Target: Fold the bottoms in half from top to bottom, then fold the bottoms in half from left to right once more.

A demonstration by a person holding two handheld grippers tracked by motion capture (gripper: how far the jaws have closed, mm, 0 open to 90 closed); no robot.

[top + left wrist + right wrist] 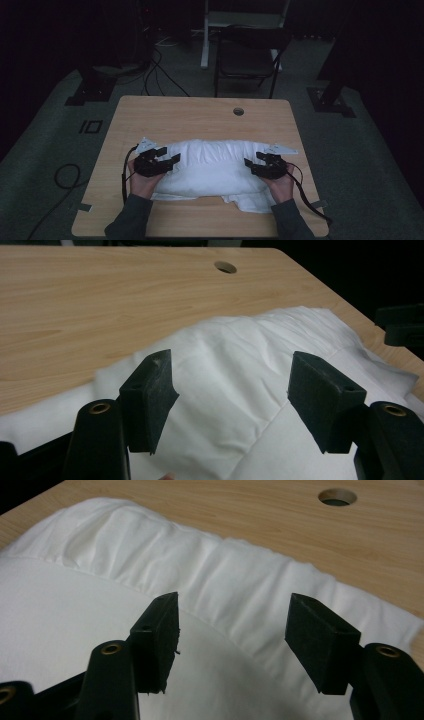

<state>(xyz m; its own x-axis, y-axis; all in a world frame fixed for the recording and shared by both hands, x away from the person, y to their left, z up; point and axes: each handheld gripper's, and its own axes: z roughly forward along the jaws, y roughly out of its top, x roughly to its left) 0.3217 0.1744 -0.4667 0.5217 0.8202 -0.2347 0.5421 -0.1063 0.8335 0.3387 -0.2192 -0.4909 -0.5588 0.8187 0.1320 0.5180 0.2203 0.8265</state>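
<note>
Pillow (212,167) lies w/ long axis left-right mid-frame on tabletop (200,117); our left gripper (167,161) & right gripper (252,164) sit at its ends, jaws spread, empty.

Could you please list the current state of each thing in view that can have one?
White quilted pillow: lying flat across the light wooden table, crumpled, a loose flap of its cover trailing at the near edge, held by no gripper.
Left gripper: open, over the pillow's left end, nothing between its jaws.
Right gripper: open, over the pillow's right end, nothing between its jaws.
Black folding chair: unfolded, standing beyond the table.
</note>
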